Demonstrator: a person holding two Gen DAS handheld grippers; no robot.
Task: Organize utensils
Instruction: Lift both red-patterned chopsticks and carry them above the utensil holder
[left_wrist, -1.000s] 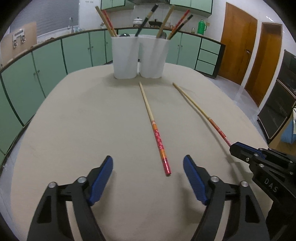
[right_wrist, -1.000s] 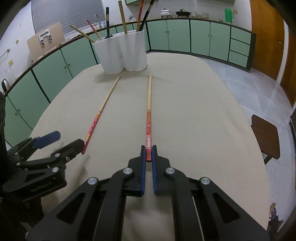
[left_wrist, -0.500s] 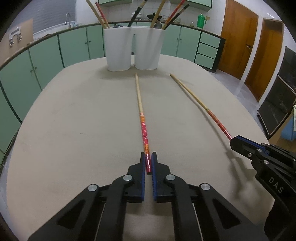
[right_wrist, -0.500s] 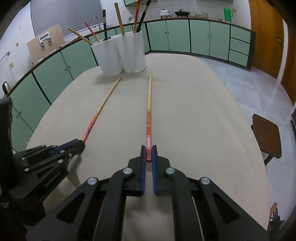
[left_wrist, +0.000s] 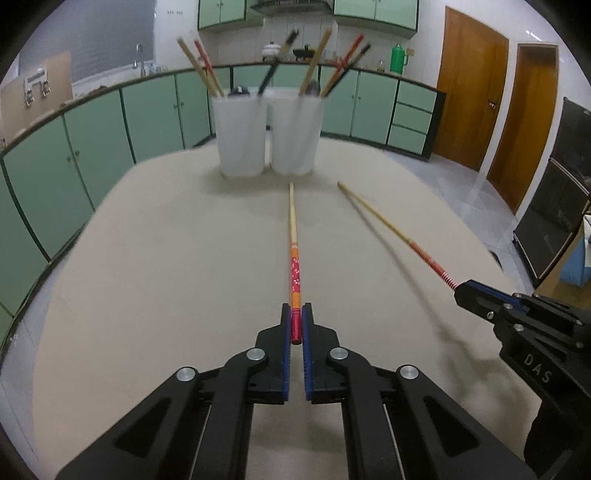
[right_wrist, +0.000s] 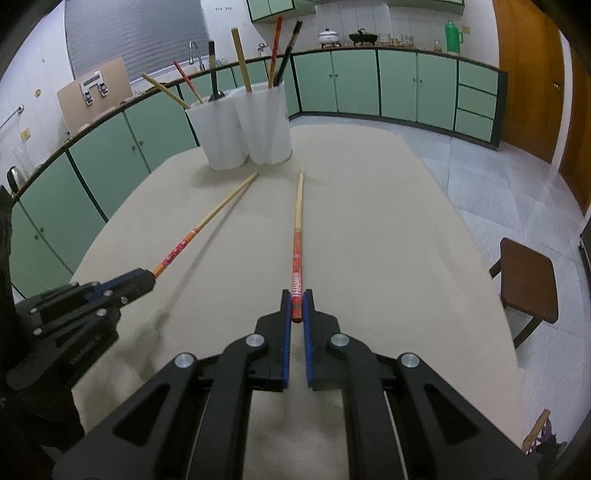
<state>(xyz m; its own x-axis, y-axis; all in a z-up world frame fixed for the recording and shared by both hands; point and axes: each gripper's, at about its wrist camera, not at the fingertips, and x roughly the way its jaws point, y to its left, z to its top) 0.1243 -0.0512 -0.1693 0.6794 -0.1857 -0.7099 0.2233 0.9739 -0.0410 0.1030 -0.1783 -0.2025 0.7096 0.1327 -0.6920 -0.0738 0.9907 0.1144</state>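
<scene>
chopsticks, two of them, each pinched at its red patterned butt: the left gripper (left_wrist: 296, 325) is clamped on the left chopstick (left_wrist: 293, 236), the right gripper (right_wrist: 296, 308) on the right chopstick (right_wrist: 297, 221). both long axes run straight ahead from the jaws, bare tapered wooden tips pointing at the two white holders (left_wrist: 266, 136) at the far end of the beige table (left_wrist: 166, 258), near but short of them. slim, rigid, smooth sticks; tall, matte, open-topped cups, already bristling with utensils, so tipping upright looks necessary.
</scene>
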